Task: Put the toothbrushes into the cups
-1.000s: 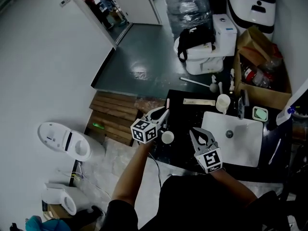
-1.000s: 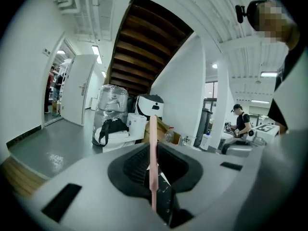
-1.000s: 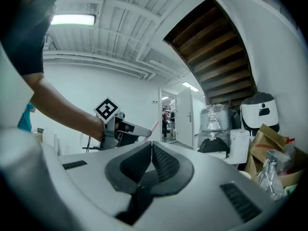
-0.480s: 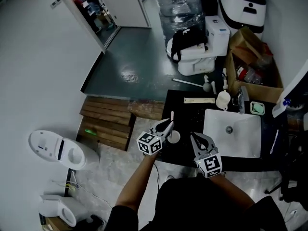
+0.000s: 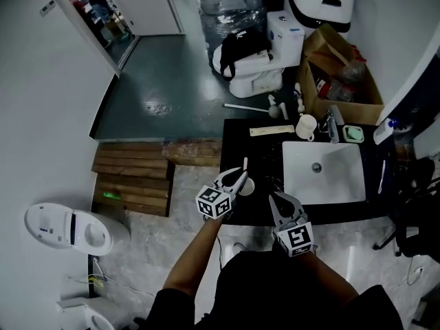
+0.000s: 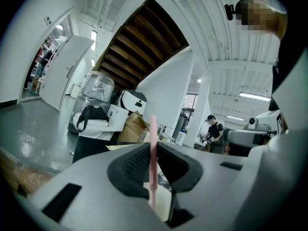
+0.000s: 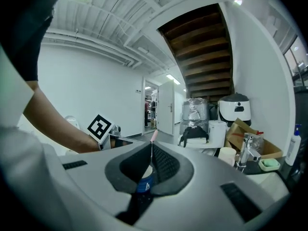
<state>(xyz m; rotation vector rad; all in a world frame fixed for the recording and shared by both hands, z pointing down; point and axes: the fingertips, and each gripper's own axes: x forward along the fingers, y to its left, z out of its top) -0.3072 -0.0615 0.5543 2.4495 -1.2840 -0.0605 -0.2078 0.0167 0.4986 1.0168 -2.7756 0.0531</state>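
Observation:
My left gripper is shut on a pink toothbrush that stands upright between its jaws, just left of a white cup near the black counter's front left corner. Below the brush, the cup's pale body shows in the left gripper view. My right gripper is shut with nothing in it, a little to the right of that cup and pointing at it. The right gripper view shows its jaws closed, with the cup's blue label behind them. A second white cup stands at the counter's back.
A white sink fills the counter's right half, with a tap and a green soap dish behind it. A flat packet lies at the back. Another toothbrush lies right of the sink. Wooden steps sit left of the counter.
Both grippers have drawn back towards the counter's front edge and sunk a little. The pink toothbrush stays in the left gripper, close beside the white cup. The head view has shifted.

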